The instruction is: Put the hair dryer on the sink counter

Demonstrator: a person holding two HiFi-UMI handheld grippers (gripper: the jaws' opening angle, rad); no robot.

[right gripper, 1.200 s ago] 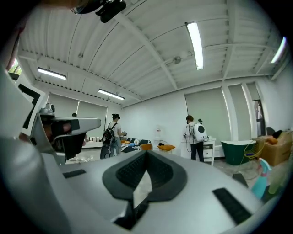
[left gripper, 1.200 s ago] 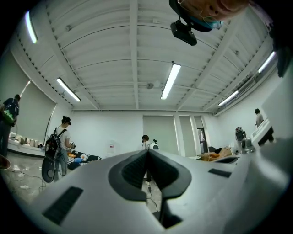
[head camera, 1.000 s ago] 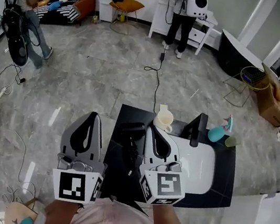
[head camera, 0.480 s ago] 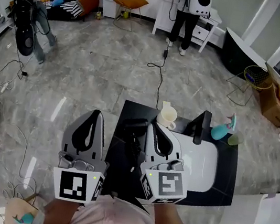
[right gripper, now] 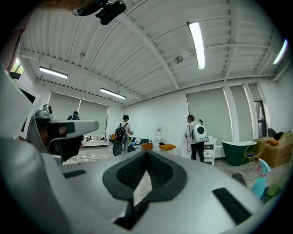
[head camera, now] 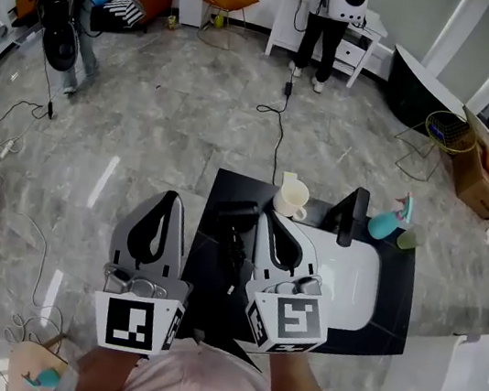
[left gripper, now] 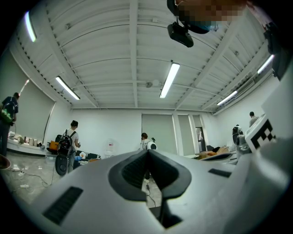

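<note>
Left gripper: is sitting at lower left of the head view, over the grey floor just off the counter's left edge; in its own view the jaws are pressing together with nothing between them.
Right gripper: is sitting at lower centre of the head view, over the counter at the sink's left rim; its jaws are meeting tip to tip as well, gripping nothing.
Hair dryer: is lying on the left part of the counter, black on black, between the two grippers in the picture and just left of the right one; neither gripper is holding it. Its handle is running down the frame toward the person.
Counter: a black slab that is filling the lower middle and right of the head view.
Sink: a white basin that is sitting in the counter, right of the right gripper.
Faucet: black, standing at the sink's upper edge.
Mug: cream, standing near the counter's upper edge, above the right gripper.
Teal object: is sitting right of the faucet; what it is I cannot tell.
Cable: is trailing across the floor from the top of the frame toward the counter.
Person with white backpack: is standing at top centre by a white desk.
Person with dark bag: is standing at upper left.
</note>
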